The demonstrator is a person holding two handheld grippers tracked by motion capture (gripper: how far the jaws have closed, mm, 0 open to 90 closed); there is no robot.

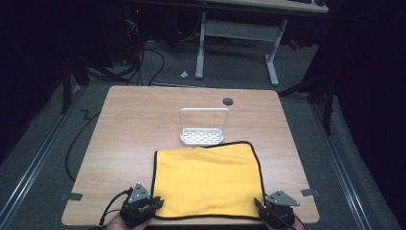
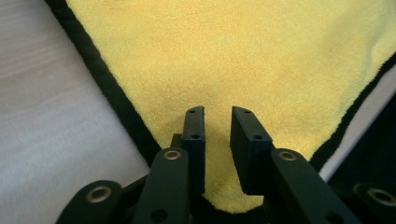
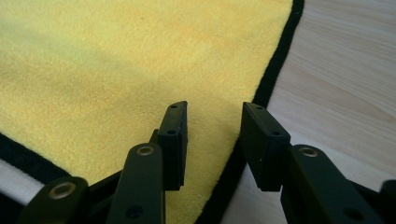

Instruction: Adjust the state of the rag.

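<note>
High view shows a yellow cloth [image 1: 208, 179] lying flat on the near half of the wooden table [image 1: 134, 124], its far edge just in front of a small white rack [image 1: 203, 127]. Soft, light and limp, it would likely sag and fold when lifted, so the two near corners seem the best places to grip. The plush fabric carries a black border. The left gripper [image 2: 217, 116] stands over the near left corner, the right gripper [image 3: 212, 114] over the near right one; both have their jaws parted, pinching nothing.
</note>
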